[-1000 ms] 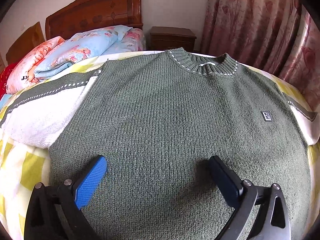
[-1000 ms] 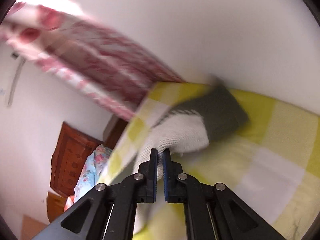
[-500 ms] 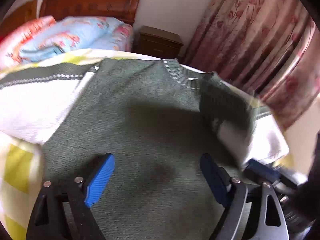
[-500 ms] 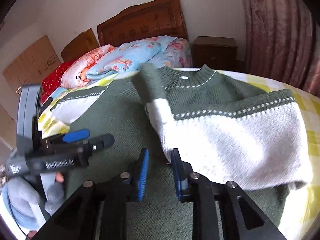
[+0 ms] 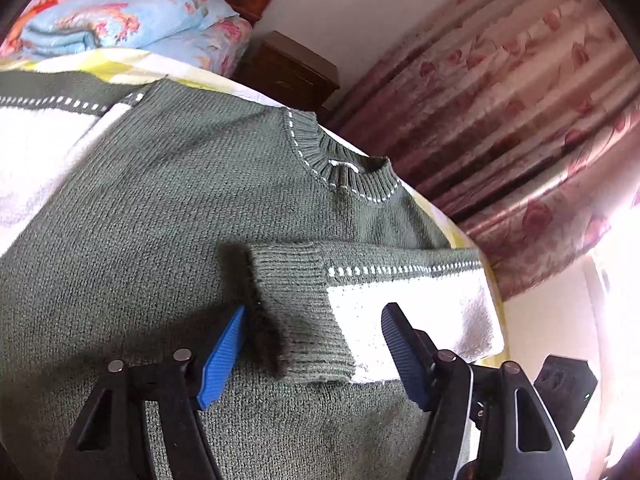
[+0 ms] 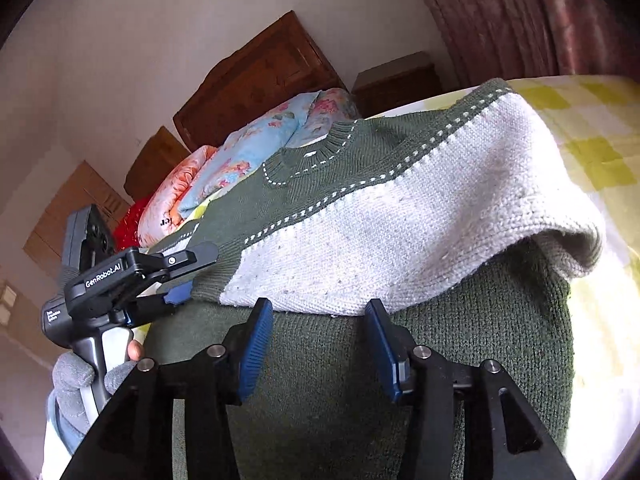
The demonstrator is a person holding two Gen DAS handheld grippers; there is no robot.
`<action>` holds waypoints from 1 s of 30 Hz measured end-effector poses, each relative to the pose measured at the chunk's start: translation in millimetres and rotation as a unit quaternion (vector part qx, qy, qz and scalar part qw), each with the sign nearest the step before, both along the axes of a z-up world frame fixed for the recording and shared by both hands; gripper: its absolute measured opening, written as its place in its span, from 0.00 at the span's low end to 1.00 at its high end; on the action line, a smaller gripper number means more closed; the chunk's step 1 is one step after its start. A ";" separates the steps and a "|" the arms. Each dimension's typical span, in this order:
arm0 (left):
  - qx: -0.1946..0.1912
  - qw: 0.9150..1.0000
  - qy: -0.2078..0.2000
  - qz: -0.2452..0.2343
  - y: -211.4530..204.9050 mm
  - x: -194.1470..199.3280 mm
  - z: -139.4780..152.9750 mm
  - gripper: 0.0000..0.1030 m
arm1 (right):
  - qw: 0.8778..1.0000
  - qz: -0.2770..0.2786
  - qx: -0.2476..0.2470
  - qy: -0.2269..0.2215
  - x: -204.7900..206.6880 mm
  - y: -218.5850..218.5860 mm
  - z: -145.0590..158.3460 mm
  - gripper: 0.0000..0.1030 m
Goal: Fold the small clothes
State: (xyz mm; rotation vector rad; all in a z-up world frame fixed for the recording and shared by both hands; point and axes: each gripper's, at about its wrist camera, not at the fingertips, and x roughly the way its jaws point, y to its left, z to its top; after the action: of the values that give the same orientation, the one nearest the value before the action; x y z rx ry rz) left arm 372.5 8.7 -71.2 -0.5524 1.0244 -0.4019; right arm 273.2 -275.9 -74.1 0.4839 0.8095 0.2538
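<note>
A green knit sweater lies face up on the bed, collar at the far end. Its white and green right sleeve is folded across the chest. The ribbed cuff lies between the fingers of my left gripper, whose jaws are closing; the pads do not press on it. In the right wrist view my right gripper is opening just short of the sleeve's white edge, with nothing between its fingers. The left gripper shows at the left there. The other sleeve lies spread out.
Folded floral quilts are stacked at the head of the bed, by a wooden headboard. A dark nightstand and pink curtains stand beyond. The yellow checked sheet shows beside the sweater. A gloved hand holds the left gripper.
The right gripper carried the right sleeve across the chest, let it go and opened. The left gripper rolled and its jaws narrowed, so the cuff now lies between them.
</note>
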 end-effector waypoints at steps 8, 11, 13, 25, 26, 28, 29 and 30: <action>-0.014 0.999 0.013 0.027 18.8 2.6 -14.4 0.14 | 0.999 -0.011 -0.006 -0.033 -9.7 2.3 9.8 1.00; -0.012 1.000 0.016 0.018 21.8 4.7 -10.5 0.09 | 0.999 -0.016 -0.001 -0.035 -8.7 -0.8 10.5 1.00; -0.005 1.000 0.002 0.011 17.9 9.0 3.1 0.08 | 0.999 -0.016 -0.002 -0.034 -8.0 -0.7 10.8 1.00; 0.039 0.989 -0.143 0.021 12.2 41.5 134.0 0.07 | 0.999 -0.020 -0.007 -0.029 -4.5 -0.1 8.6 1.00; 0.041 0.990 -0.129 0.034 21.4 44.5 124.3 0.07 | 0.999 -0.020 -0.006 -0.030 -4.6 -0.3 8.8 1.00; 0.036 0.993 -0.093 0.063 43.9 47.9 94.8 0.07 | 0.999 -0.019 -0.006 -0.030 -4.6 -0.3 8.9 1.00; 0.033 0.994 -0.076 0.075 54.0 48.4 79.7 0.07 | 0.999 -0.019 -0.006 -0.031 -4.5 -0.4 9.1 1.00; 0.034 0.994 -0.062 0.088 62.9 48.5 64.3 0.07 | 0.999 -0.018 -0.006 -0.031 -4.4 -0.4 9.1 1.00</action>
State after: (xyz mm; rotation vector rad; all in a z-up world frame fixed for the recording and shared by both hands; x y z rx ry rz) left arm 421.0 71.5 -6.9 -0.5448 0.8590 -0.2422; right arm 268.8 -276.3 -65.0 0.4762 0.7408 0.2282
